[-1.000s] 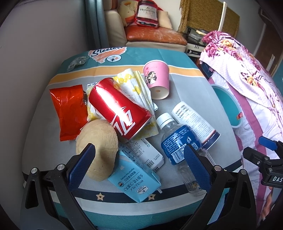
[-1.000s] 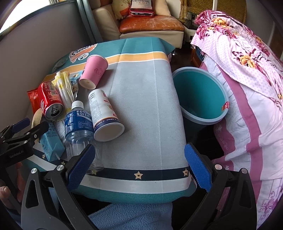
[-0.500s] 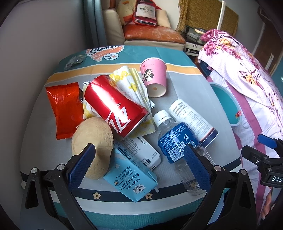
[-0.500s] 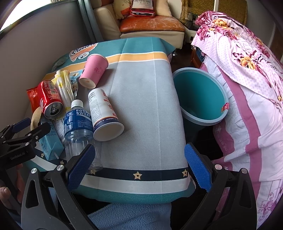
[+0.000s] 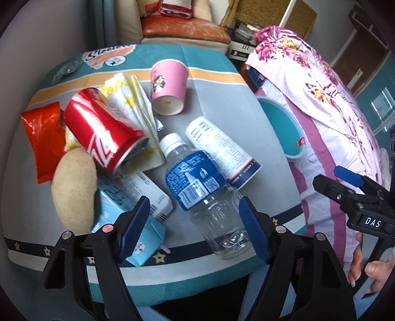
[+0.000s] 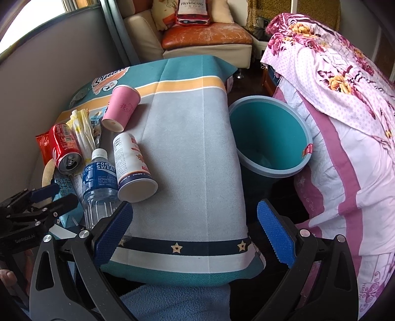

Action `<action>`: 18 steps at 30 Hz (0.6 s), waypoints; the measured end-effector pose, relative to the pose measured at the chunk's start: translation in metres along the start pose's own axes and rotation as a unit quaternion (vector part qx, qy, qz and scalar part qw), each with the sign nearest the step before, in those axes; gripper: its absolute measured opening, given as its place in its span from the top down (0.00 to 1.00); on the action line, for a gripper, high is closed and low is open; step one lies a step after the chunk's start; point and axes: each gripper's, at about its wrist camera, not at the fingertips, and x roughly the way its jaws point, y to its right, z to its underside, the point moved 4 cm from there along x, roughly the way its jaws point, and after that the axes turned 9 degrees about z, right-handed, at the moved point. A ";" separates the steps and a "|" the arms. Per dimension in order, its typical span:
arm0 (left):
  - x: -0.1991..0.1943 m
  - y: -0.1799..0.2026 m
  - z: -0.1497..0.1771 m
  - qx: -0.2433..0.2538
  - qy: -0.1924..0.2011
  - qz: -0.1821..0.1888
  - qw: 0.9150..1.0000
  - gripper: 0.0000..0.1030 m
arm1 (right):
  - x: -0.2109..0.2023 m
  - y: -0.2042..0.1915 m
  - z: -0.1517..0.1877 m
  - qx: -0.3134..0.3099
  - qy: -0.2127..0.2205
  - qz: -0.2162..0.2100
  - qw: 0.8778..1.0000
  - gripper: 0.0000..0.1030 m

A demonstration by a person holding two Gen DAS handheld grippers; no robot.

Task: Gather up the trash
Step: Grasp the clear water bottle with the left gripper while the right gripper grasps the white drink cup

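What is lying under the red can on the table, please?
The red can lies on a crumpled yellow-and-white wrapper, and its open end overhangs a white carton. Whatever is directly beneath the can is covered.

Cloth-covered table (image 6: pixel 187 158): bottle (image 5: pixel 200 187), can (image 5: pixel 103 133), cups, wrappers, carton (image 5: pixel 145 237).

Worktop (image 6: pixel 187 153) draped in a grey, orange and teal cloth with a dark star-printed band along the near edge; grey curved panel (image 6: pixel 61 74) behind it on the left, bright daylight from a window (image 6: pixel 32 22) at upper left. Beyond the worktop: cream armchair (image 6: pixel 197 34) with worn orange leather seat and a cushion. Right side: bed (image 6: pixel 345 123) under a pink floral sheet, dark floor below; brown wooden door (image 5: pixel 363 44) at far right.
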 end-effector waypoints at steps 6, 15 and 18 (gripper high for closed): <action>0.032 0.017 0.001 0.007 -0.042 -0.017 0.999 0.27 | 0.007 0.015 0.001 0.013 -0.007 -0.017 1.000 0.06; 0.061 0.021 -0.004 0.005 -0.069 -0.018 0.997 0.21 | 0.024 0.032 0.001 0.034 -0.031 -0.039 0.998 0.06; 0.075 0.019 -0.003 -0.005 -0.087 -0.005 0.996 0.21 | 0.031 0.034 -0.002 0.038 -0.041 -0.048 0.997 0.06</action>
